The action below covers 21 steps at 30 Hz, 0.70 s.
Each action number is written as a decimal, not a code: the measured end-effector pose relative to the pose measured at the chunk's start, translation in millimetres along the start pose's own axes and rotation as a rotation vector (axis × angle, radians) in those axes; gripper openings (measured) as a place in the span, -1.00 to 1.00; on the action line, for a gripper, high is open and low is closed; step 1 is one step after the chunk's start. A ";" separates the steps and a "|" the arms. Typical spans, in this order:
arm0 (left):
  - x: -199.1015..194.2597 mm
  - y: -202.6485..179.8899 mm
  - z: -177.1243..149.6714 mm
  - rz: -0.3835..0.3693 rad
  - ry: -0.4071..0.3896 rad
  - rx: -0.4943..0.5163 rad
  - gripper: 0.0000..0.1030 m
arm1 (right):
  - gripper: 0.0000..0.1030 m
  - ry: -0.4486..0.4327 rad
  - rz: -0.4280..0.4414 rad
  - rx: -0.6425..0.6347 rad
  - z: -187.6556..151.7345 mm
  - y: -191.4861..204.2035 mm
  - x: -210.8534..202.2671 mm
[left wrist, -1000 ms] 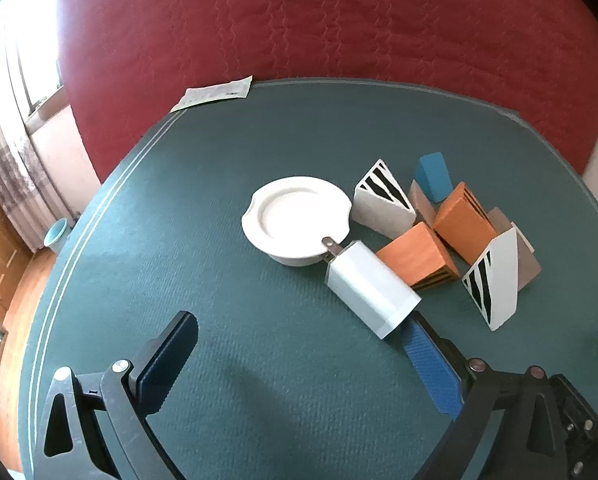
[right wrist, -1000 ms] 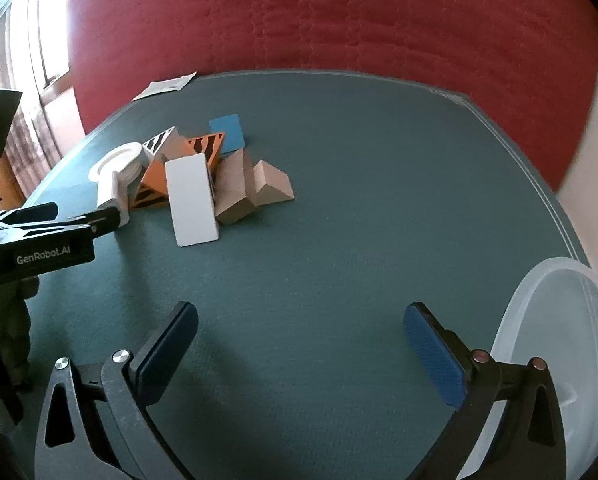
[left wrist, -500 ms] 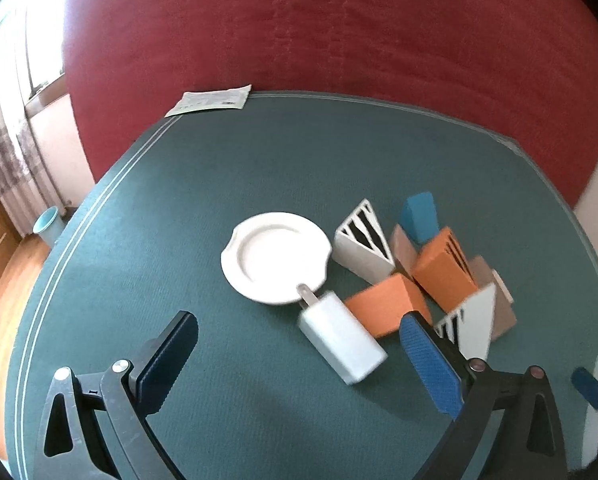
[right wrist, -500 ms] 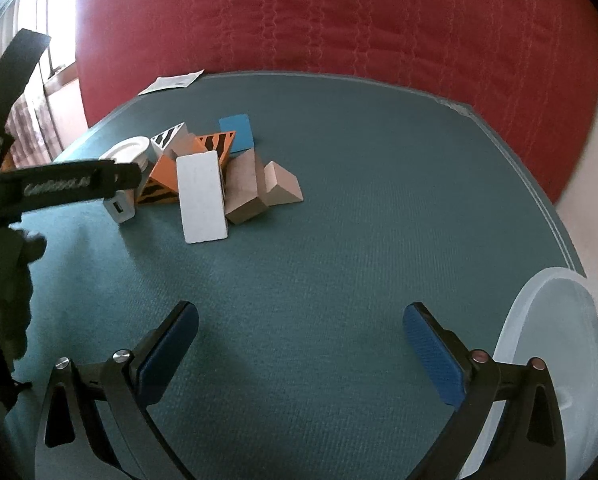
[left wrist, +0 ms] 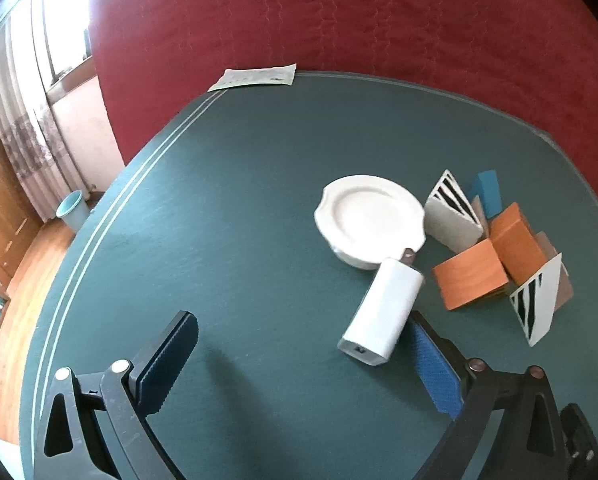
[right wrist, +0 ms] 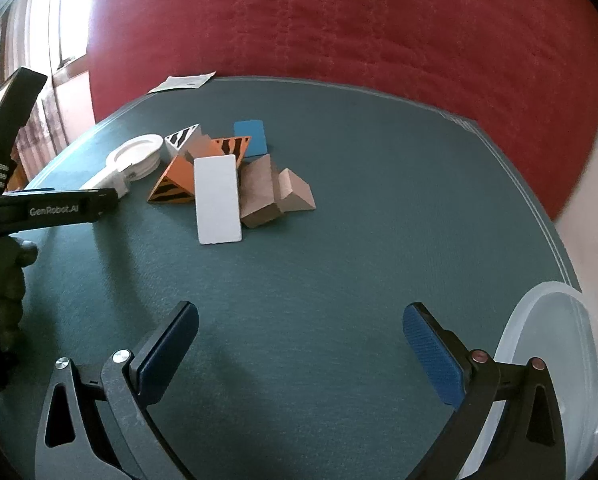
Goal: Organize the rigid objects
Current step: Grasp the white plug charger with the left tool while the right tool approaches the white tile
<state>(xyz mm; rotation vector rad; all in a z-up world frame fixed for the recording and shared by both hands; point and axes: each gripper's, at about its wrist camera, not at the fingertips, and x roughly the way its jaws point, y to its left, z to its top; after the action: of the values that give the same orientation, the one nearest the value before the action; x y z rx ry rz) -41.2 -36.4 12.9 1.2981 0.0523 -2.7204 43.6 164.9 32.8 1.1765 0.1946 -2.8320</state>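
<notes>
A white charger block (left wrist: 382, 312) lies on the green table, its plug end touching a white plate (left wrist: 369, 218). My left gripper (left wrist: 305, 358) is open and empty; its right finger sits just beside the charger. Right of the plate is a pile of wooden blocks: orange (left wrist: 471, 278), zebra-striped white (left wrist: 453, 210) and blue (left wrist: 487, 192). In the right wrist view the pile (right wrist: 227, 172) lies far left ahead, with a white slab (right wrist: 217, 200) in front and the plate (right wrist: 137, 156) behind. My right gripper (right wrist: 301, 350) is open and empty over bare table.
A clear plastic tub (right wrist: 555, 372) stands at the table's right edge beside my right gripper. A paper sheet (left wrist: 255, 76) lies at the far table edge. A red quilted bed (left wrist: 339, 20) rises behind the table. A blue bin (left wrist: 73, 210) stands on the floor left.
The left gripper has moved in low and left of the pile, its right finger now beside the charger. The charger has turned, its plug end against the plate. The right gripper barely moved.
</notes>
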 end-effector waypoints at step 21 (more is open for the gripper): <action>1.5 -19.2 3.4 -0.147 -0.052 0.086 -0.47 | 0.29 0.025 0.136 0.030 -0.1 12.8 1.7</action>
<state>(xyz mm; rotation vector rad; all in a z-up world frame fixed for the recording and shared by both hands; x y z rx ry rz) -47.3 -17.8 13.5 1.2933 0.0271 -2.9084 44.0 152.2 30.3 1.1832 0.0715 -2.7133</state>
